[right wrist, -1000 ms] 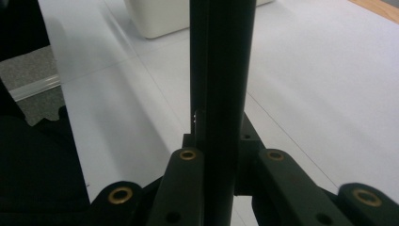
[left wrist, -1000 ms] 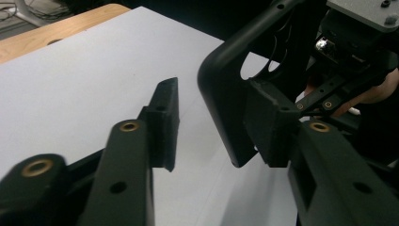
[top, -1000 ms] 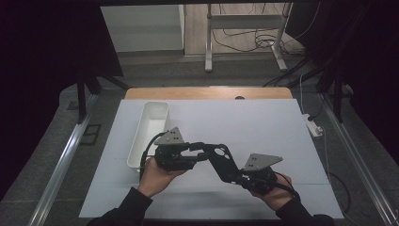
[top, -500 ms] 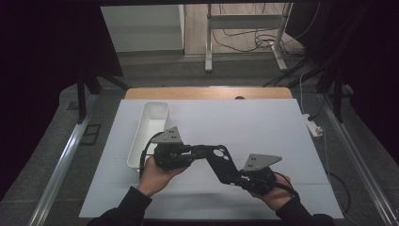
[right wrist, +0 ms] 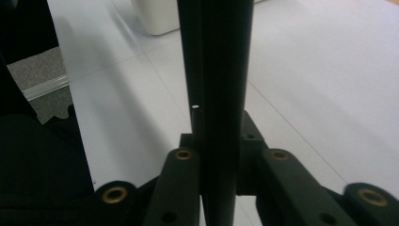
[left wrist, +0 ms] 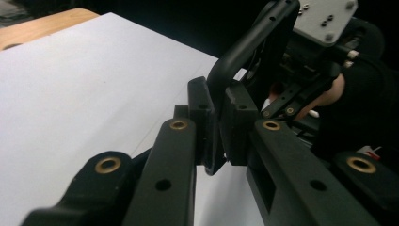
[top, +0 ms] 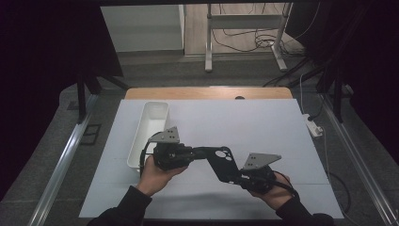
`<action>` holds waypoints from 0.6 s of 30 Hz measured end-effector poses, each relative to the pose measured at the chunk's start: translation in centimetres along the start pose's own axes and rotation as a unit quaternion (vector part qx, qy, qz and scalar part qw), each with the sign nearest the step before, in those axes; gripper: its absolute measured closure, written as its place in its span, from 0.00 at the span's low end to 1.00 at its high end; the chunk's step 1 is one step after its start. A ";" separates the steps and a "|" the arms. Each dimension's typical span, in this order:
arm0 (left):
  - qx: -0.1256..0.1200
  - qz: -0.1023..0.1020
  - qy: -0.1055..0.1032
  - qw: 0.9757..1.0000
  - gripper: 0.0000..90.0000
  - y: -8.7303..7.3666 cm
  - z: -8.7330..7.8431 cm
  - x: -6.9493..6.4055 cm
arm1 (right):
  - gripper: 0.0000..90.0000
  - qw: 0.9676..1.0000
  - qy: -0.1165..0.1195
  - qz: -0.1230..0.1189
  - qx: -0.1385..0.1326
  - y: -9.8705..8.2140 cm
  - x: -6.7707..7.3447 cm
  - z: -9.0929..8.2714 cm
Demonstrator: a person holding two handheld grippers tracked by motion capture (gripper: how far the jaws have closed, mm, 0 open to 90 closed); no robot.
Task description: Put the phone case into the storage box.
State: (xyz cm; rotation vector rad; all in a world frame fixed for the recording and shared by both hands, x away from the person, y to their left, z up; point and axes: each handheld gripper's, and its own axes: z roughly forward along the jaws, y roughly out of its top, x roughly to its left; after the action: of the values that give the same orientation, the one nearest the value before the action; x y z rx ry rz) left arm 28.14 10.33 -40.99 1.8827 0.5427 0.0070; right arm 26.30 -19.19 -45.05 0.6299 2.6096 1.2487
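you hold a black phone case point(top: 221, 162) between you, above the white table point(top: 263, 127), right of the white bin point(top: 149, 129). your left gripper point(top: 200, 154) is clamped on one edge, your right gripper point(top: 234, 176) on the opposite end. it looks light, thin and bendy, likely slick; pinch the rim, not the camera cutout, and avoid twisting.

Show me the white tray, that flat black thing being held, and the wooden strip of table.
white tray point(top: 151, 123): high view, its inner floor.
flat black piece point(top: 225, 162): high view, its middle.
wooden table edge point(top: 197, 93): high view, bare wood.
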 end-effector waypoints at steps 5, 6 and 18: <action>-0.001 0.001 0.001 1.000 0.92 0.2 0.0 -0.2 | 0.74 1.000 -0.015 0.006 0.005 0.0 -0.2 0.2; 0.000 0.001 0.001 1.000 0.92 0.2 0.0 -0.2 | 0.70 1.000 -0.017 0.004 0.009 0.0 -0.2 0.2; 0.017 0.016 0.030 0.999 0.92 0.6 -0.1 -0.6 | 0.29 1.000 -0.028 -0.002 0.003 0.2 0.0 0.5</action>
State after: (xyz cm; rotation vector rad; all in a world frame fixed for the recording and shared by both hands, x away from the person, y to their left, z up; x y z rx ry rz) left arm 27.74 10.06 -40.25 1.9298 0.5571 0.0758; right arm 26.53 -18.70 -45.19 0.6510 2.5690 1.2052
